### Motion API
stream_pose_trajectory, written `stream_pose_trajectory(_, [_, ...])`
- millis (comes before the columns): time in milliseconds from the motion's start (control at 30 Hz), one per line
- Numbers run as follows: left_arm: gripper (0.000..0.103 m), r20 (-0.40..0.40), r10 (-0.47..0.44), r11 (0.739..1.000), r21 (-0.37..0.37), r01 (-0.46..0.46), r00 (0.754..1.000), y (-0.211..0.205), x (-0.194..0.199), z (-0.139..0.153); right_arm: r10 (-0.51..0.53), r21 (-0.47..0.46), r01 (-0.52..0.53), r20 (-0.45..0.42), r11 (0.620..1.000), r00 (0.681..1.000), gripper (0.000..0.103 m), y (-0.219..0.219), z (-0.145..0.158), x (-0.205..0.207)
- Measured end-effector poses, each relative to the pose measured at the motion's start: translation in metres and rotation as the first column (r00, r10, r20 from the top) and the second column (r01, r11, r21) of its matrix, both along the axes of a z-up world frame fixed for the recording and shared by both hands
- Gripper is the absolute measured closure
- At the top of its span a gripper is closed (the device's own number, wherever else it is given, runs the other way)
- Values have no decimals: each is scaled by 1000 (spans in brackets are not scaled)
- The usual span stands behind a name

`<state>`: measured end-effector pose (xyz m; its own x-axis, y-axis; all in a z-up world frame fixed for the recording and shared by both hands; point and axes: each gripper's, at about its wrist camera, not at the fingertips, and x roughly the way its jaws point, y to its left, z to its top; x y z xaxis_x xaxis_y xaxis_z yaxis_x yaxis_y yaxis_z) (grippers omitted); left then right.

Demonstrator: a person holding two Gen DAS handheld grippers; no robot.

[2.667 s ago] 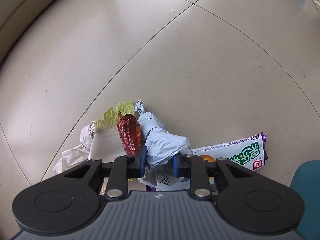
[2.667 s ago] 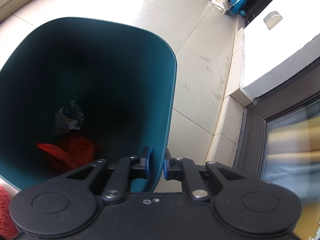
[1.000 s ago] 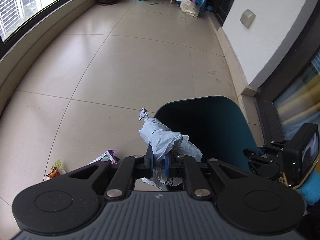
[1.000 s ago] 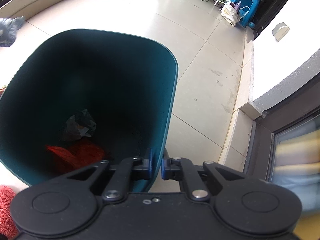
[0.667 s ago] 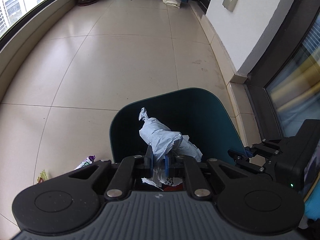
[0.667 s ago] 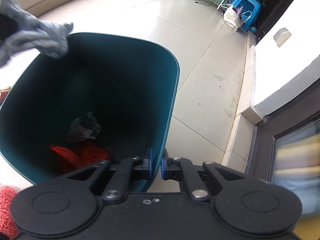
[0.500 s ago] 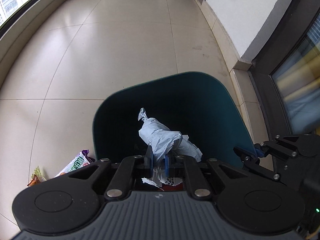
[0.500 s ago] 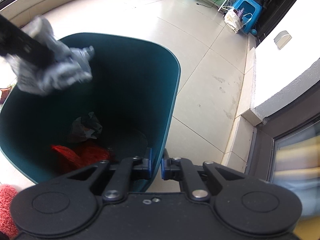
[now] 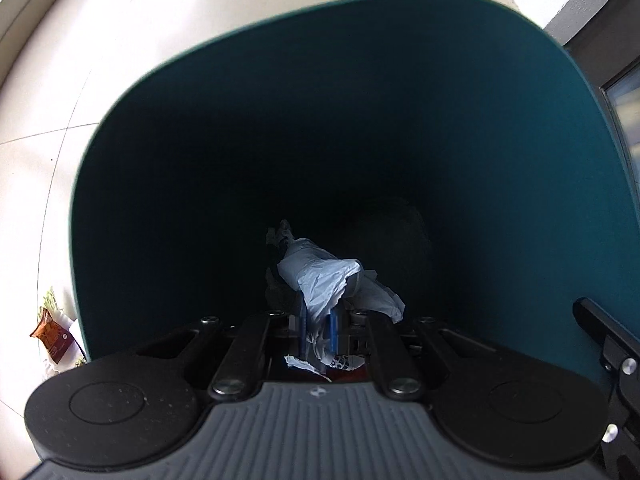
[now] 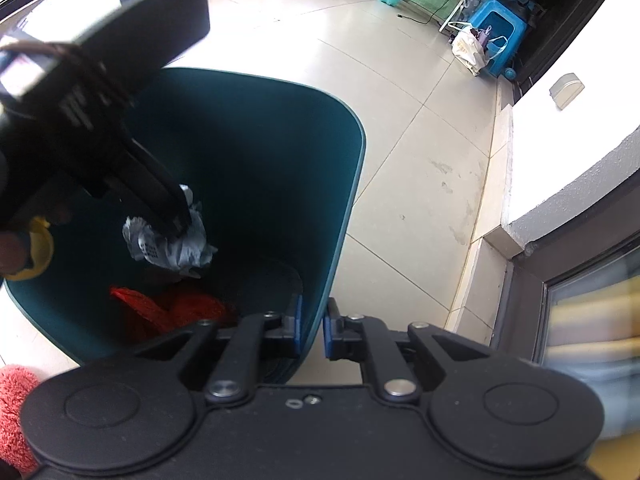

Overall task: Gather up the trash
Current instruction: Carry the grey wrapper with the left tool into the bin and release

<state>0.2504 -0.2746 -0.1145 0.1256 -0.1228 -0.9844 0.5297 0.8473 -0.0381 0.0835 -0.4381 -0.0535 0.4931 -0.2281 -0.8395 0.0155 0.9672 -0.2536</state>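
Two grippers are in my hands, and both are clamped on something. My left gripper [image 9: 318,326] points down into the mouth of the teal bin [image 10: 344,184], its blue pads pinched tight on a crumpled wad of pale blue paper [image 9: 320,280]. The wad hangs inside the bin, below the rim and above the bottom, with its loose ends sticking out past the fingertips toward the bin's dark depths. From my right wrist camera the same wad [image 10: 172,240] shows grey-blue, dangling under the left gripper's black fingers [image 10: 160,200] over the middle of the bin.

My right gripper [image 10: 311,330] is closed on the bin's near wall, one blue pad inside the bin and the other outside, with the thin teal edge squeezed between them.

Down on the bin's floor, beneath the hanging wad, lies a bunched red bag [image 10: 172,312]. Outside the bin, on the pale tiled floor [image 10: 400,160] just beside its left wall, a small brown snack wrapper [image 9: 50,334] lies with a scrap of leafy green [image 9: 50,298] next to it. A fuzzy red thing [image 10: 14,412] sits at the near left corner outside the bin; I cannot tell what it is. Well beyond the bin stand a blue stool [image 10: 496,24] and a white bag [image 10: 468,50].
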Motion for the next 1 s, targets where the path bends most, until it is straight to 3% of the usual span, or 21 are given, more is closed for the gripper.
stream_pose_trajectory(300, [93,-89,-14,999,43,18,996,-17,6,-29,-4,-8,4,-2,1000,1000,94,0,-3,-2])
stream_pose_trajectory(533, [92,-75,-27,999,15,28,997,-16,3,-26,-18,-9,18,-9,1000,1000,94,-1,-6,0])
stream_pose_trajectory(733, [77,-55,-40,999,-17,39,998,-4,4,-15,-30,-2,30,-18,1000,999,95,-1,-6,0])
stream_pose_trajectory(867, [54,-13,-43,999,-31,42,999,2,-2,1,-41,7,41,-19,999,999,95,-5,-6,5])
stream_pose_trajectory(1000, [53,29,-65,996,-54,66,997,7,-10,20,-49,22,49,-15,999,999,96,-9,-7,6])
